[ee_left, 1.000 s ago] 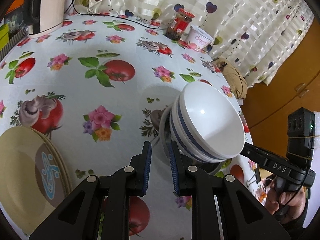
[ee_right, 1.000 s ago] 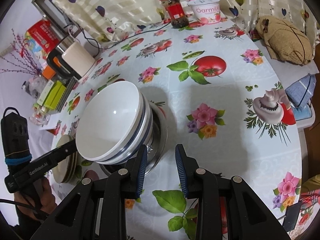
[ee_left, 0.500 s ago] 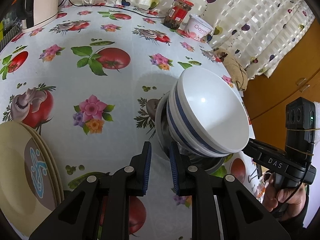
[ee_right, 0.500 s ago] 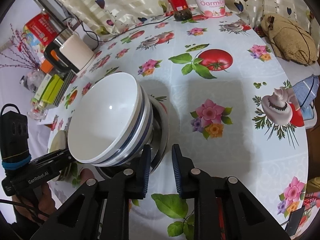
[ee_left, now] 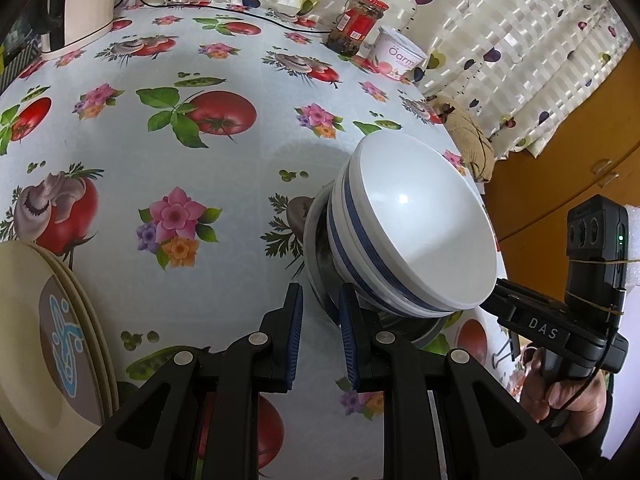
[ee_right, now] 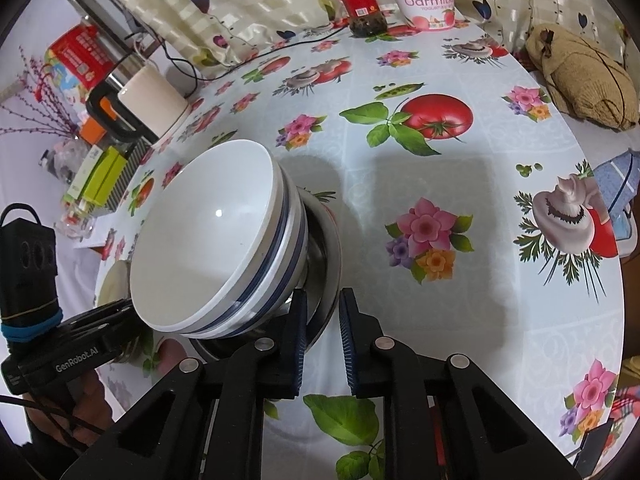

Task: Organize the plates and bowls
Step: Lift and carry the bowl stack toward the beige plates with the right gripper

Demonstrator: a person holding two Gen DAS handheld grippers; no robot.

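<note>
step in hand: judging by the pose, both grippers are set to clamp opposite sides of the steel bowl's rim so the whole stack moves as one.
doing it well: close both sides evenly, keep the rim level and go slowly; the nested bowls sit loose and could slide if it tips.
left gripper [ee_left: 320, 320]: jaws a narrow gap apart around the near rim of the steel bowl [ee_left: 320, 280]; whether the pads already bite i cannot tell.
right gripper [ee_right: 323, 320]: same stance on the opposite rim, narrow gap, contact unclear.
white bowls [ee_left: 416, 232]: two or three white bowls with blue bands, nested, glossy and empty, sitting inside the wider steel bowl.
place: mid-table on the vegetable-print tablecloth [ee_left: 160, 160], towards its right edge.
cream plates [ee_left: 44, 332]: stacked well apart on the left, brown centre with a blue motif.
</note>
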